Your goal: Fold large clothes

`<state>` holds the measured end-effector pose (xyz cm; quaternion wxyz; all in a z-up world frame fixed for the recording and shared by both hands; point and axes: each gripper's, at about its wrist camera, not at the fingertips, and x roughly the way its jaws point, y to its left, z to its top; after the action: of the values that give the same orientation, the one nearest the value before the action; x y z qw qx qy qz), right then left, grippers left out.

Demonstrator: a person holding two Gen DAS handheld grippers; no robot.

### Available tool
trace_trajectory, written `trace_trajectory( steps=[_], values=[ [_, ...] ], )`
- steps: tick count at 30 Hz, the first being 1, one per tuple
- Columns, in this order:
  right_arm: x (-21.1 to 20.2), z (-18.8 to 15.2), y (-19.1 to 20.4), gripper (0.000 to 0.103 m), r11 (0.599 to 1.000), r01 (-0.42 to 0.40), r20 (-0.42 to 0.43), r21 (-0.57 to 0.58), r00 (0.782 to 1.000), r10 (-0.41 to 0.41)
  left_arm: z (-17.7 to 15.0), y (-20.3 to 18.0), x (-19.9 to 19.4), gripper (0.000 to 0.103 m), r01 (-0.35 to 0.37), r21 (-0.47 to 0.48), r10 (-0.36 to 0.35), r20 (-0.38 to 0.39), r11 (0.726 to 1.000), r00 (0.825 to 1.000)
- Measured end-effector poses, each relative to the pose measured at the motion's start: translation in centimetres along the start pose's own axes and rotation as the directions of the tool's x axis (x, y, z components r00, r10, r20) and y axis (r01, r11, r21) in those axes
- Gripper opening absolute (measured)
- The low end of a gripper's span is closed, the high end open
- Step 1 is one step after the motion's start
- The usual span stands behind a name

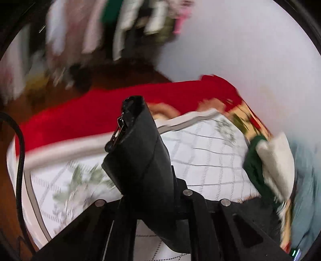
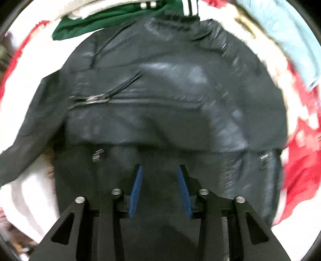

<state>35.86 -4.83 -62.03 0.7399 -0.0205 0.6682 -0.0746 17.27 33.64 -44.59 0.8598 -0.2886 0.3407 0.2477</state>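
A black leather jacket (image 2: 160,90) lies spread on the bed in the right wrist view, zip pockets facing up and one sleeve trailing off to the left. My right gripper (image 2: 159,170) hangs over its lower part, pointing down. It is open, and its blue pads (image 2: 136,188) stand apart with nothing pinched between them. In the left wrist view, my left gripper (image 1: 152,192) is shut on the jacket's sleeve end (image 1: 138,144). The black cuff with its zip pull sticks up past the fingers and hides them.
A white quilted mattress (image 1: 200,150) with a red blanket (image 1: 100,112) at its far edge fills the left view. A green garment with white stripes (image 2: 112,18), a light blue cloth (image 2: 291,40) and red fabric (image 2: 301,160) ring the jacket. Blurred hanging clothes (image 1: 100,30) are beyond the bed.
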Motion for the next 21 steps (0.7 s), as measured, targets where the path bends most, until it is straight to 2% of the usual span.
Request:
trace_trajectory(
  steps=[1,2,4,5,7,9,13,15,17,18,21],
  values=[
    [-0.1,0.6,0.2,0.056,0.998,0.062,0.021,-0.013,0.998,-0.062,0.3,-1.6,-0.4,0.006,-0.004,0.058,0.004,0.004,0.998,1.000],
    [-0.2,0.8,0.2,0.062,0.996,0.090,0.036,-0.015,0.995,-0.090,0.4,-3.1,-0.8,0.006,-0.010,0.113,0.009,0.003,0.994,1.000],
    [-0.3,1.8,0.1,0.066,0.989,0.148,0.072,-0.019,0.987,-0.146,0.3,-6.6,-1.6,0.006,0.004,0.216,-0.005,0.006,0.976,1.000],
    [-0.3,2.1,-0.5,0.067,0.989,0.149,0.079,-0.018,0.986,-0.147,0.0,-8.2,-1.9,0.006,0.008,0.256,-0.009,0.004,0.967,1.000],
    [0.1,2.5,-1.2,0.067,0.993,0.116,0.085,-0.003,0.990,-0.115,-1.0,-11.8,-2.5,0.006,0.033,0.335,-0.031,-0.011,0.942,0.999],
    [0.2,3.0,-2.7,0.075,0.998,0.068,0.078,0.008,0.995,-0.068,-2.1,-15.0,-2.7,0.006,0.064,0.381,-0.054,-0.036,0.923,0.998],
    [0.3,2.9,-8.0,0.076,0.998,-0.003,0.086,0.059,0.996,-0.002,-5.9,-22.0,-2.9,0.005,0.177,0.420,-0.132,-0.133,0.890,0.982],
    [0.3,2.9,-11.5,0.076,0.995,-0.028,0.087,0.094,0.996,0.019,-8.4,-26.2,-2.9,0.005,0.244,0.428,-0.174,-0.196,0.870,0.965],
    [0.4,2.7,-15.4,0.077,0.990,-0.048,0.081,0.134,0.996,0.038,-11.6,-30.9,-2.8,0.005,0.321,0.428,-0.211,-0.284,0.845,0.935],
    [0.6,2.5,-17.8,0.081,0.987,-0.045,0.077,0.156,0.996,0.033,-13.4,-32.9,-2.7,0.005,0.358,0.428,-0.229,-0.324,0.830,0.918],
    [1.1,2.0,-23.6,0.085,0.978,-0.031,0.076,0.205,0.997,0.016,-18.3,-38.3,-2.2,0.006,0.431,0.448,-0.243,-0.418,0.783,0.875]
  ],
)
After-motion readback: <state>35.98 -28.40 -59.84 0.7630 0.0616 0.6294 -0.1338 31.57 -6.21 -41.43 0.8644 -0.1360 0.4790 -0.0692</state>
